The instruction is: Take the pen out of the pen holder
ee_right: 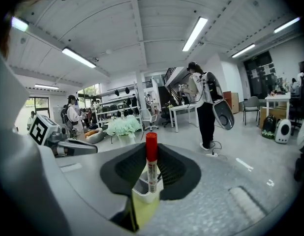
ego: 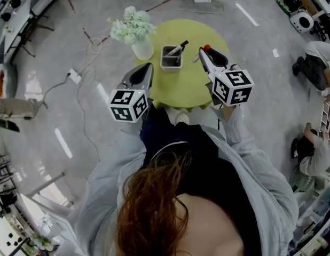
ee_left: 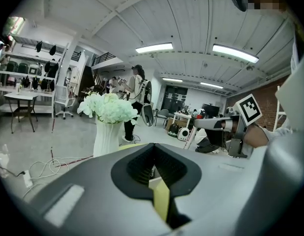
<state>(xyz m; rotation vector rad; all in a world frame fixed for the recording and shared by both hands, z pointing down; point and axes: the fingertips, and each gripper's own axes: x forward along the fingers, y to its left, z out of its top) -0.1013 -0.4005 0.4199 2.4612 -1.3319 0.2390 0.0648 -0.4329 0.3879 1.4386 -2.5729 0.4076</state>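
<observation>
Table (ego: 193,92): pen holder (ego: 171,63) central, vase (ego: 142,49) at its left by the edge, pen (ego: 179,48) inside the holder. Right gripper (ego: 203,52) right of the holder, second pen (ee_right: 151,163) between its jaws.

I see a round yellow-green worktop (ego: 191,84) standing on a grey floor (ego: 74,116). Two things rest directly on it. A white vase (ego: 142,49) of pale flowers (ego: 131,25) sits at its far left edge. A square grey pen holder (ego: 171,57) stands just beside the vase, nearer the middle.
</observation>
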